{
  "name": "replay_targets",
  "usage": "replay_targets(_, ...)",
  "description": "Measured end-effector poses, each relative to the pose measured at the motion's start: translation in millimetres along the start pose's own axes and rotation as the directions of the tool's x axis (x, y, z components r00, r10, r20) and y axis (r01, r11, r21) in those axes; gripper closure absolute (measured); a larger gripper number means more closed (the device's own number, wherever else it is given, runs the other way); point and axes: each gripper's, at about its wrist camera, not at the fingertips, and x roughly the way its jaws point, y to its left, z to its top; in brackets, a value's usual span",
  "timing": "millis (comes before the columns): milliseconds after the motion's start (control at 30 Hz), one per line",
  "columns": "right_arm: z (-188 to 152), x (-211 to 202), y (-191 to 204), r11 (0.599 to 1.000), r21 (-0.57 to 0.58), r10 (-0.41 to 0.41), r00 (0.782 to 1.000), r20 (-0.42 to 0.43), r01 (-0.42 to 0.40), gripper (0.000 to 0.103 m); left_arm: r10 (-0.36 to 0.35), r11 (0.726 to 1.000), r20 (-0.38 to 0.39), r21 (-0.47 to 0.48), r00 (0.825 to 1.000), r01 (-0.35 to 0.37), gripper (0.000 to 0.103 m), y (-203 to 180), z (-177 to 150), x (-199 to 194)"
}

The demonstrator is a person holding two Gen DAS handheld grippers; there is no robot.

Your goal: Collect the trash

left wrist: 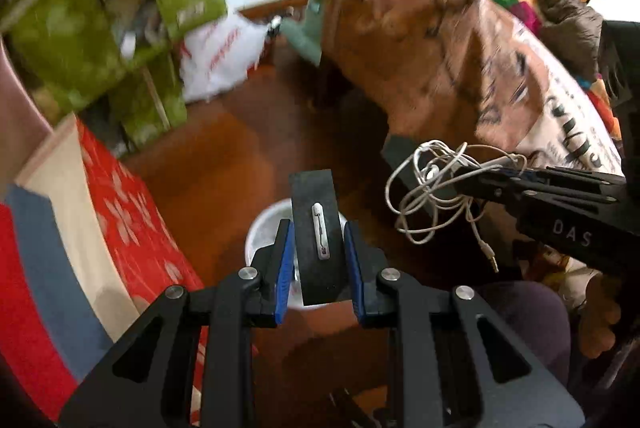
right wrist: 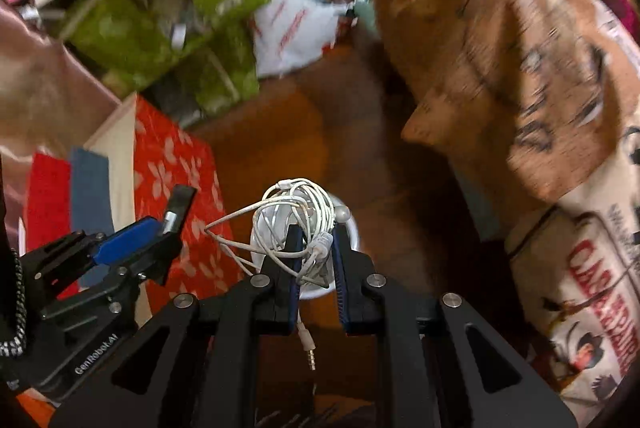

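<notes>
My left gripper [left wrist: 316, 228] is shut on a flat black card [left wrist: 314, 196] with a small silver pin on it. The blue pads press on both of the card's edges. Directly below sits a white cup [left wrist: 262, 228] on the wooden floor. My right gripper [right wrist: 314, 228] is shut on a tangled bundle of white earphones [right wrist: 296, 204], whose jack plug dangles under the fingers. It hangs above the same white cup [right wrist: 354, 230]. The right gripper [left wrist: 460, 178] with the earphones [left wrist: 424, 196] shows in the left wrist view. The left gripper [right wrist: 166, 228] with the card [right wrist: 182, 202] shows in the right wrist view.
A brown paper bag [left wrist: 420, 48] and a printed sack [right wrist: 592, 268] crowd the right side. A gloved hand [left wrist: 568, 16] shows behind them. Green bags [left wrist: 80, 28] and a white plastic bag [left wrist: 216, 60] stand at the back left. A red floral cloth [left wrist: 128, 212] lies to the left. Bare wooden floor [left wrist: 224, 156] surrounds the cup.
</notes>
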Motion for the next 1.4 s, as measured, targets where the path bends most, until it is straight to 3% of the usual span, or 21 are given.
replay_targets(200, 4.0, 40.7, 7.6, 0.999, 0.024, 0.046, 0.992, -0.117, -0.044, 0.089, -0.028, 0.996, -0.113, -0.088, 0.993, 0.018, 0.079, 26.0, -24.0, 45.2)
replay_targets(400, 13.5, 58.4, 15.7, 0.998, 0.005, 0.07, 0.985, -0.156, -0.07, 0.086, -0.087, 0.981, -0.177, -0.185, 0.98, 0.053, 0.079, 45.9, -34.5, 75.1)
replay_targets(433, 14.9, 60.3, 16.7, 0.997, 0.001, 0.077, 0.983, -0.165, -0.078, 0.082, -0.092, 0.979, -0.181, -0.194, 0.979, 0.056, 0.079, 46.6, -34.6, 78.7)
replay_targets(500, 16.0, 64.8, 17.4, 0.996, 0.008, 0.094, 0.978, -0.186, -0.094, 0.056, -0.091, 0.978, -0.183, -0.2, 0.979, 0.054, 0.079, 46.7, -34.1, 82.8)
replay_targets(533, 16.0, 65.0, 16.8, 0.995, 0.013, 0.095, 0.979, -0.182, -0.094, 0.052, -0.09, 0.978, -0.186, -0.202, 0.979, 0.051, 0.079, 46.3, -33.3, 84.6)
replay_targets(700, 15.0, 64.5, 16.8, 0.999, -0.035, 0.01, 0.986, -0.169, -0.016, 0.05, -0.083, 0.982, -0.205, -0.185, 0.975, 0.045, 0.076, 44.0, -29.1, 92.0)
replay_targets(867, 11.3, 54.2, 8.8, 1.0, -0.011, 0.015, 0.988, -0.156, -0.017, 0.05, -0.074, 0.986, -0.212, -0.159, 0.974, 0.04, 0.076, 41.9, -27.7, 87.9)
replay_targets(1033, 7.7, 20.2, 6.9, 1.0, -0.004, -0.002, 0.996, -0.088, 0.001, 0.05, -0.035, 0.994, -0.152, -0.106, 0.988, 0.019, 0.076, 34.1, -22.1, 55.9)
replay_targets(1233, -1.7, -51.9, 7.9, 1.0, 0.019, -0.012, 0.998, 0.062, 0.011, 0.05, -0.01, 1.0, -0.007, -0.014, 1.0, 0.01, 0.076, 9.1, -8.5, -14.4)
replay_targets(1400, -24.4, -135.9, 14.0, 0.998, 0.028, -0.056, 0.965, 0.258, 0.05, 0.05, -0.047, 0.998, 0.133, 0.058, 0.99, 0.04, 0.076, -16.5, -0.6, -86.8)
